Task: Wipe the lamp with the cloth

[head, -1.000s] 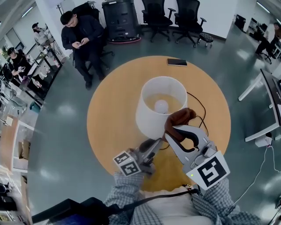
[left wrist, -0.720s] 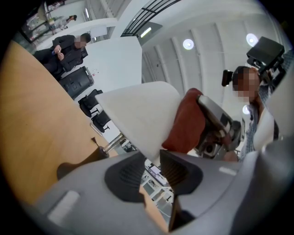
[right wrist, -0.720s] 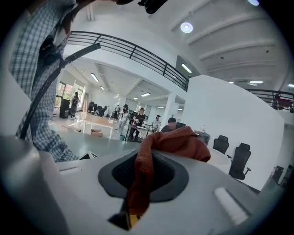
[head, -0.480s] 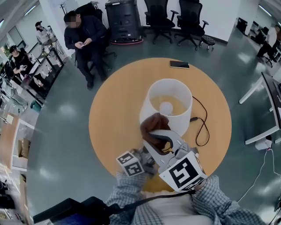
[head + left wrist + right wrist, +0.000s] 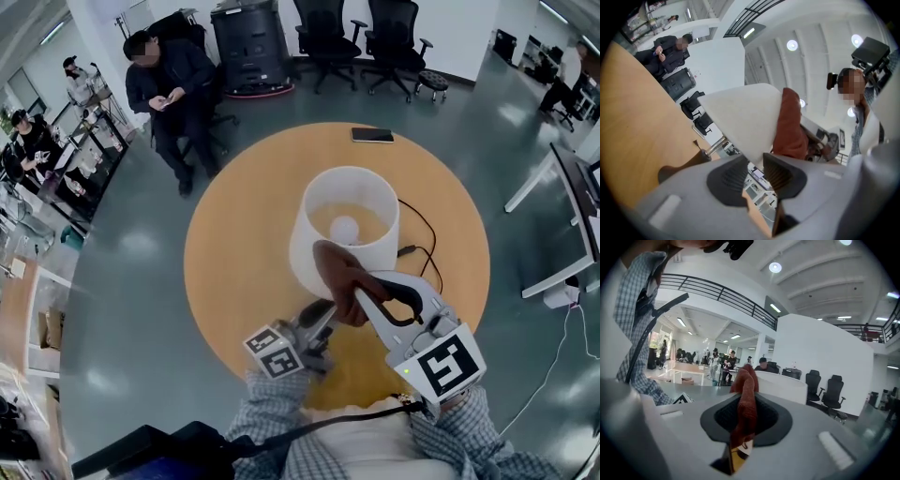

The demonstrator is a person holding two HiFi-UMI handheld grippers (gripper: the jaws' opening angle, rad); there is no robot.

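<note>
Only its own view shows the left gripper (image 5: 754, 158) with fingers pinching the lampshade (image 5: 740, 117) rim; the right gripper (image 5: 746, 404) fingers clench the rust cloth (image 5: 745, 380).

On table (image 5: 234, 244) stands lamp (image 5: 314, 258), phone (image 5: 372, 135) behind, cloth (image 5: 337, 278) before

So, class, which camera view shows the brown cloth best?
The head view: the cloth shows whole, against the near side of the lampshade, held by the right tongs. The right gripper view shows only a fold pinched in the tongs; the left gripper view shows one side of it beside the shade.
</note>
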